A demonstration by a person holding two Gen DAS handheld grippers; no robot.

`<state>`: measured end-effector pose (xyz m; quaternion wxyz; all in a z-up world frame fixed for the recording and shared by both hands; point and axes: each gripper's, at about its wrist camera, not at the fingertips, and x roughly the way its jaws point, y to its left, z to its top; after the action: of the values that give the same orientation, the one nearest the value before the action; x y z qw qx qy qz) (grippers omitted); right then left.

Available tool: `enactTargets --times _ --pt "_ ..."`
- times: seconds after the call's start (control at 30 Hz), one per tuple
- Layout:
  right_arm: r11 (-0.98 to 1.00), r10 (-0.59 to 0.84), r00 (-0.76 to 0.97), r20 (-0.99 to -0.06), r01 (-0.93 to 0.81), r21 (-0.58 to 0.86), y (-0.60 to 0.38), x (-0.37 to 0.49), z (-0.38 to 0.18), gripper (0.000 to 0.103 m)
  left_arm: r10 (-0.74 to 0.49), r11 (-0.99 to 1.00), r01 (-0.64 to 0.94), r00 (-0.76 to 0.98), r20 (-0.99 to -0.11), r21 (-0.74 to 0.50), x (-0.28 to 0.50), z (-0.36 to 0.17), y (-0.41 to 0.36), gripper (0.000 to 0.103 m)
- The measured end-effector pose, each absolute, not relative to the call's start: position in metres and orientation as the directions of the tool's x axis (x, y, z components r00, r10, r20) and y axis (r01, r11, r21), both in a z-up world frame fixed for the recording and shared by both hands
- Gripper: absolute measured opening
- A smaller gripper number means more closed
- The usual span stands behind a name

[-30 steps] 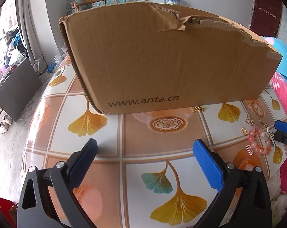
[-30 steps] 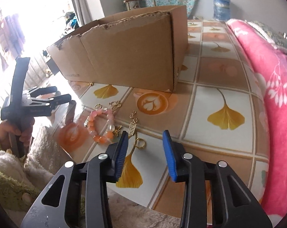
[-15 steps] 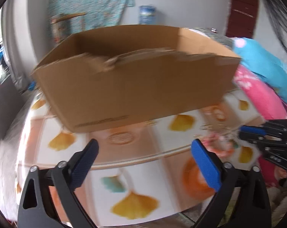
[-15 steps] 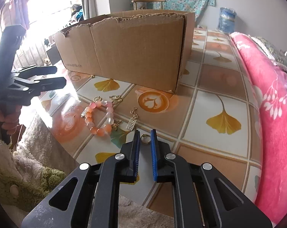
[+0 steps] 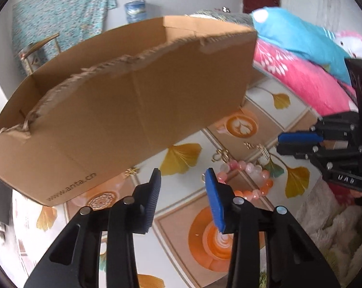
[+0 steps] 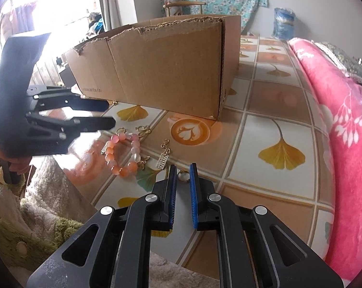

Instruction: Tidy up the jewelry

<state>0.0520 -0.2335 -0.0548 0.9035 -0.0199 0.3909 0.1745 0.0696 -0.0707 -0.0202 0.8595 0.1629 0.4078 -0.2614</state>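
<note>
- A corrugated cardboard box [image 6: 157,67] with a ragged torn rim stands ahead of both grippers on the glossy leaf-patterned table [image 6: 277,124]; open tabletop lies to its right.
- The left gripper [image 5: 182,180] hovers level over the table, blue-padded jaws spread, nothing between them.
- The right gripper [image 6: 181,170] points low at the table's near edge, jaws narrowed to a slim gap around a small gold ring [image 6: 184,176]; contact unclear.
- A bracelet [image 6: 122,152] of smooth pink and orange beads lies just ahead-left of it, gold charms beside it.

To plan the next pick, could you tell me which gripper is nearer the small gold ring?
Right gripper: small gold ring lies between its fingers. Left gripper hovers off beside it.
</note>
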Motion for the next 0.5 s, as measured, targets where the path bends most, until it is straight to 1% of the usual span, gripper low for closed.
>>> enactTargets --times 0.1,0.27,0.4,0.5 --pt "0.936 0.315 0.629 -0.711 -0.329 0.124 -0.2366 0.0536 -0.0553 0.009 -0.309 0.793 0.604 0.510 -0.802 0.079 0.0680 -0.0269 -0.0763 0.037" --pt "0.936 0.317 0.629 -0.710 -0.330 0.126 -0.2368 0.0538 -0.0552 0.009 -0.331 0.783 0.620 0.491 -0.806 0.056 0.0691 -0.0274 -0.0763 0.037" --pt "0.935 0.318 0.629 -0.709 -0.331 0.126 -0.2362 0.0552 -0.0549 0.009 -0.339 0.766 0.640 0.486 -0.805 0.064 0.0700 -0.0279 -0.0793 0.037" --pt "0.935 0.318 0.629 -0.709 -0.331 0.126 -0.2363 0.0554 -0.0549 0.009 -0.349 0.755 0.653 0.475 -0.808 0.058 0.0695 -0.0272 -0.0798 0.027"
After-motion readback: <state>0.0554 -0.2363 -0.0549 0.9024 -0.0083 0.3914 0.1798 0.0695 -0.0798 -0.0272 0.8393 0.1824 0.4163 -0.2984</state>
